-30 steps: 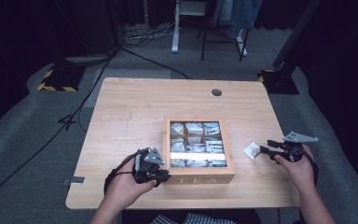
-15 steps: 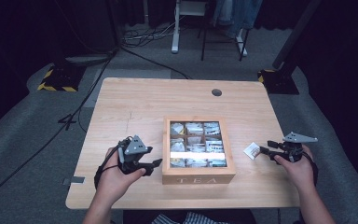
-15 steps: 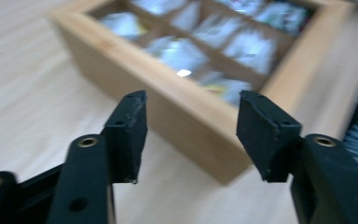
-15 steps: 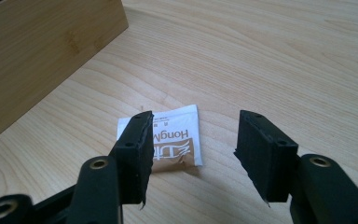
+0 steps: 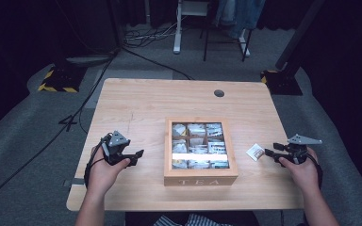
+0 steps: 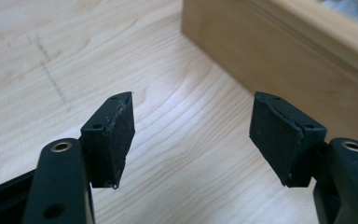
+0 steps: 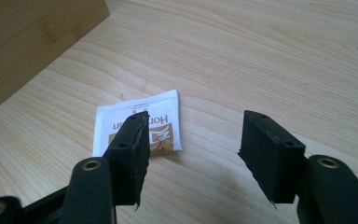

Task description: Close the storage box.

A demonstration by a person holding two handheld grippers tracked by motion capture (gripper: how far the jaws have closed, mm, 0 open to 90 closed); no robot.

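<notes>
At 9 o'clock of the tea box (image 5: 201,178), the left gripper (image 5: 133,157) sits low over the table (image 5: 160,94), well apart from the box wall. Its jaws have just been opening and stand wide with only bare wood between them. At 3 o'clock of the box, the tea sachet (image 5: 255,152) lies flat on the table. The right gripper (image 5: 269,153) points at the sachet from 3 o'clock; its jaws have just opened slightly, and their pads (image 7: 133,140) hover over the sachet (image 7: 140,128) without pinching it.
</notes>
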